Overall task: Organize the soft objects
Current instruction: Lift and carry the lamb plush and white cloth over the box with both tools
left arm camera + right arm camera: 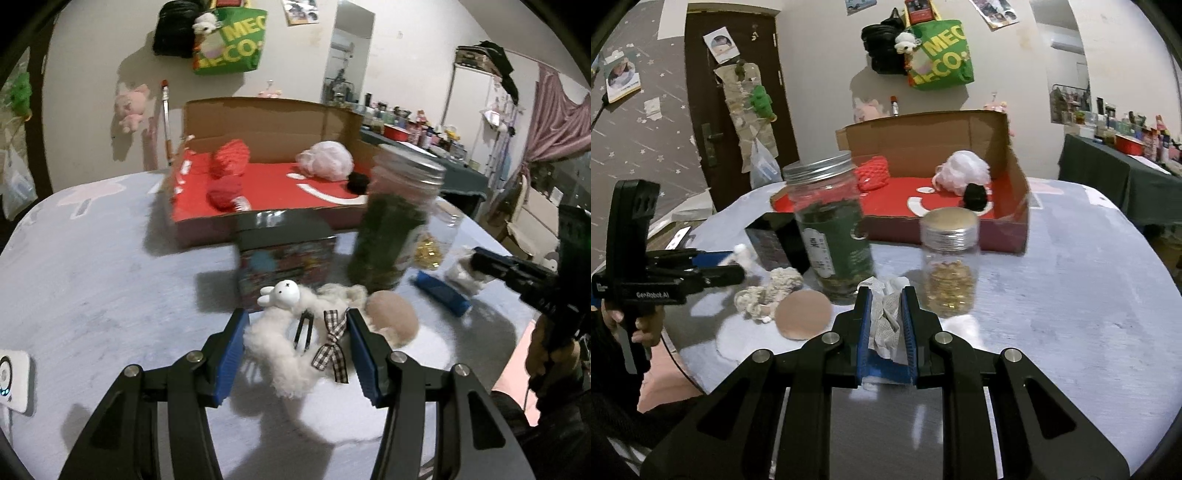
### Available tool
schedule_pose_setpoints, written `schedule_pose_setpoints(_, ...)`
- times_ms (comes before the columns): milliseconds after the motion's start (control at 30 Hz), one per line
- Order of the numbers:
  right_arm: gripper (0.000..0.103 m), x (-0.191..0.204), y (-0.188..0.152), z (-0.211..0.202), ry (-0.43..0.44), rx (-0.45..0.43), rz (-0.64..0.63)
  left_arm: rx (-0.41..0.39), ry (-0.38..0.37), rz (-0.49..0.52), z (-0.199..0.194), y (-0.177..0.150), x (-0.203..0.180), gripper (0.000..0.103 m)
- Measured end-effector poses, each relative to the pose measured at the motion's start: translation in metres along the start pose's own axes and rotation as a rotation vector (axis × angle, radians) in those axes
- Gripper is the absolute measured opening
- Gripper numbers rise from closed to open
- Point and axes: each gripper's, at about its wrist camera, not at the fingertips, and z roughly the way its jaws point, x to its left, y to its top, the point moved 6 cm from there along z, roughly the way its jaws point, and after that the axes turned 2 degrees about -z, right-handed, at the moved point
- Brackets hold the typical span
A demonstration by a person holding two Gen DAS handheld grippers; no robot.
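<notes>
While the left gripper [295, 334] clamps a fluffy white bunny toy [291, 339] beside the green jar [391, 229], the right gripper [885, 314] pinches white mesh fabric [886, 317].

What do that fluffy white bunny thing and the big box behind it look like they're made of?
The bunny toy looks like shaggy white plush, with a smooth, glossy head that is probably plastic and a checked fabric bow. The box looks like plain brown cardboard: matte walls with fold creases, and a red printed floor.
</notes>
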Motion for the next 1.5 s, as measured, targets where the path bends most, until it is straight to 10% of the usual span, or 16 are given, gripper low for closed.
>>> schedule_pose_setpoints(600,0.016,-0.046,-0.001,-0.004,-0.080,0.035,0.022,-0.009,0.091,0.038,0.006,0.014,0.056,0.056)
schedule_pose_setpoints(1500,0.016,-0.069,0.085,0.055,-0.016,0.093,-0.085,0.007,-0.026,0.132,0.033,0.109,0.041,0.056)
